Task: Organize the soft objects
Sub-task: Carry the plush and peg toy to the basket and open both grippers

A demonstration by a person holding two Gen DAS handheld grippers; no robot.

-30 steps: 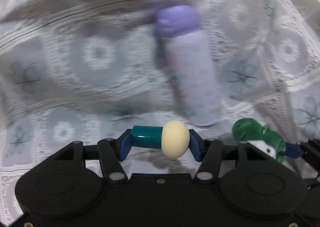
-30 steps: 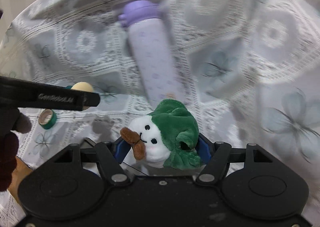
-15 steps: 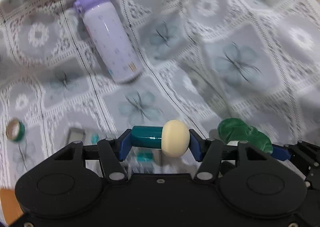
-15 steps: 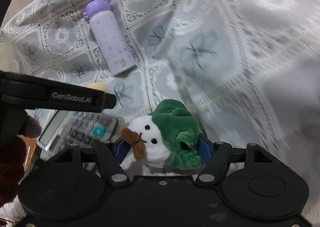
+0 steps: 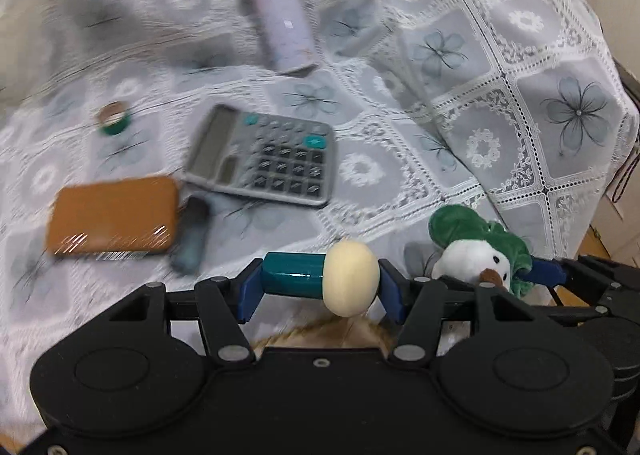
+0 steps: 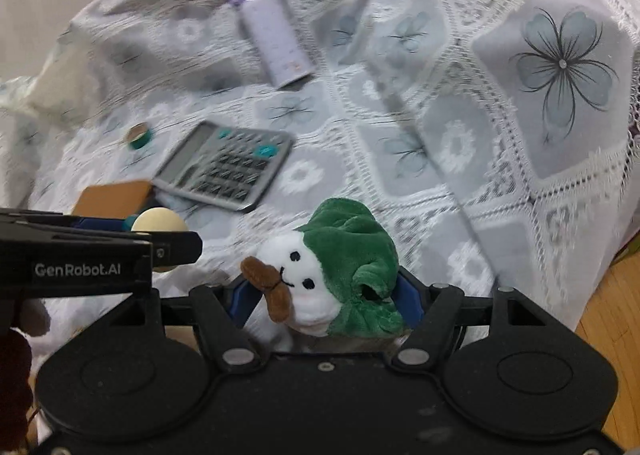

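**Both grippers loaded, held clear of the cluttered cloth**

Left wrist view: the left gripper (image 5: 320, 291) has its blue fingers (image 5: 248, 293) closed on a small toy (image 5: 320, 281) with a teal cylinder body and a cream rounded cap, clamped end to end so it lies crosswise between the pads. Held that way it cannot roll out, which suits carrying it. To the right, the plush snowman (image 5: 476, 251) with its green hood sits in the other gripper, level with the toy and near it. Below and beyond lie hard things that are likely not part of the sorting: a grey calculator (image 5: 264, 155), a brown case (image 5: 112, 215) with a dark object just beside it, a roll of green tape (image 5: 114, 119) and a lilac bottle (image 5: 280, 15) on its side, well apart from the rest. A woven, straw-coloured edge shows just under the fingers; I cannot tell what it is.

Right wrist view: the right gripper (image 6: 324, 303) has its fingers shut on the plush snowman (image 6: 332, 271), squeezing the body from both sides with the face and brown bow turned toward the camera. A soft body gives under the pads, so a firm central hold makes sense. The left gripper (image 6: 100, 251) crosses the left edge, cream cap showing past it.

Everything rests on a white lace tablecloth (image 6: 560, 115) with grey-blue flowers, rumpled and hanging over the edge at right, where wooden floor (image 6: 612, 295) shows. A plain pale wall stands behind. Much of both views is motion-blurred.
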